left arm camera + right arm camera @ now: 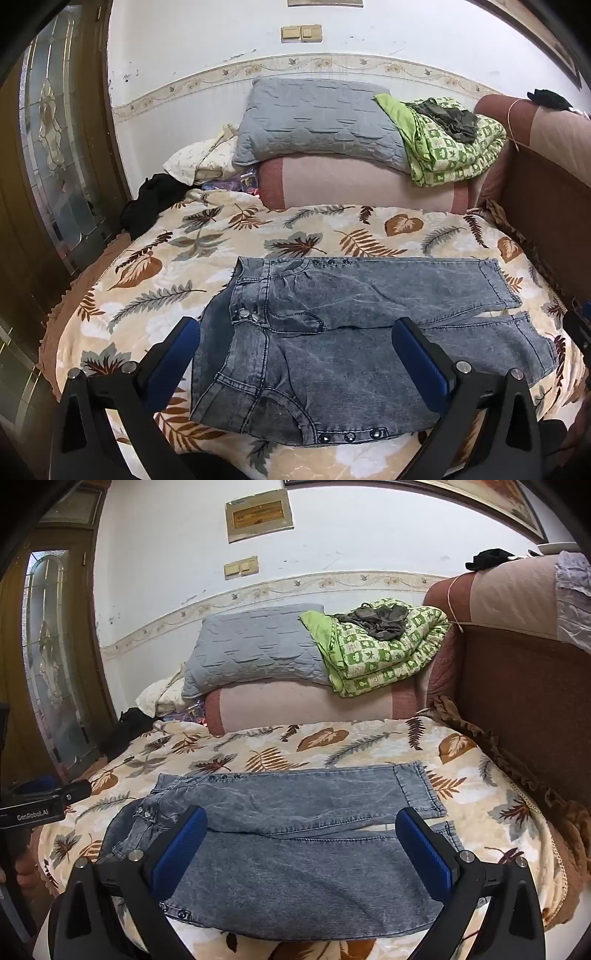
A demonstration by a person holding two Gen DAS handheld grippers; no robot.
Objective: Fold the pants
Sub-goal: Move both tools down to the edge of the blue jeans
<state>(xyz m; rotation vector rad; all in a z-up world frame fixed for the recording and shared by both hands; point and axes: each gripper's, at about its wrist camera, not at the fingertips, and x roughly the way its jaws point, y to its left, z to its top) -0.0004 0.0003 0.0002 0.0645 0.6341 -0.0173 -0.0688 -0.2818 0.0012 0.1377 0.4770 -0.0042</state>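
I see my left gripper [295,354] at 6 o'clock, jaws wide apart, holding nothing, above the waist end of the pants [362,328]. My right gripper [301,843] likewise stands spread and unloaded over the legs. The pants lie flat on the leaf-print bedspread [155,295], waist at 9 o'clock, hems at 3. At 12 o'clock, a grey pillow [314,118] and green quilt [450,151].
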